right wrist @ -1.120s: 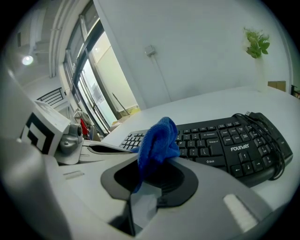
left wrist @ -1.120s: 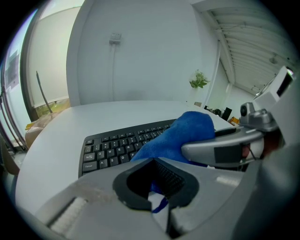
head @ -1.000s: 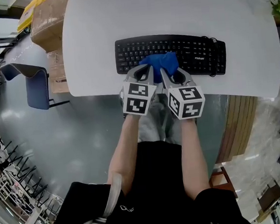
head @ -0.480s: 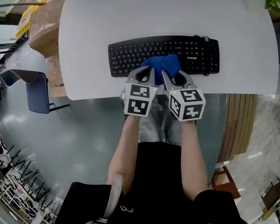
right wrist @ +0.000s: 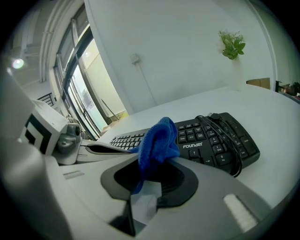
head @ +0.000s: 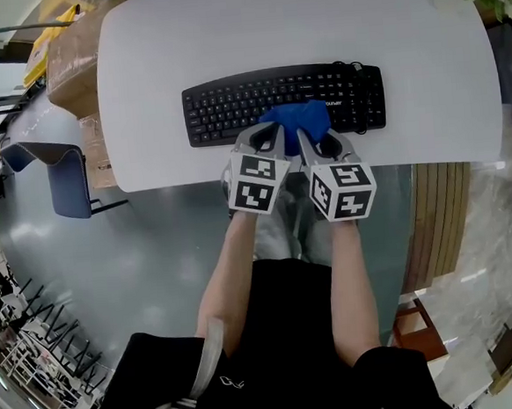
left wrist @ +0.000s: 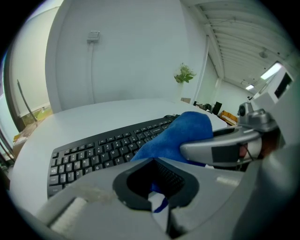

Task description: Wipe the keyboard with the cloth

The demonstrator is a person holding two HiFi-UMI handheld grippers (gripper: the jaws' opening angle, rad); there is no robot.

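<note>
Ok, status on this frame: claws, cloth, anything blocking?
Left claw and right claw both shut on the cloth. Cloth bunched on the keyboard, right of middle. Cable looped over keyboard's right end, clear of the cloth.

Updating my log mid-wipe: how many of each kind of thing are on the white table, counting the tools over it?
Black keyboard: 1
Blue cloth: 1
Tools: 2, left tool and right tool, both shut on the cloth
Total: 4

"Founder" in white print on black keyboard (right wrist: 213,137), right part.
</note>
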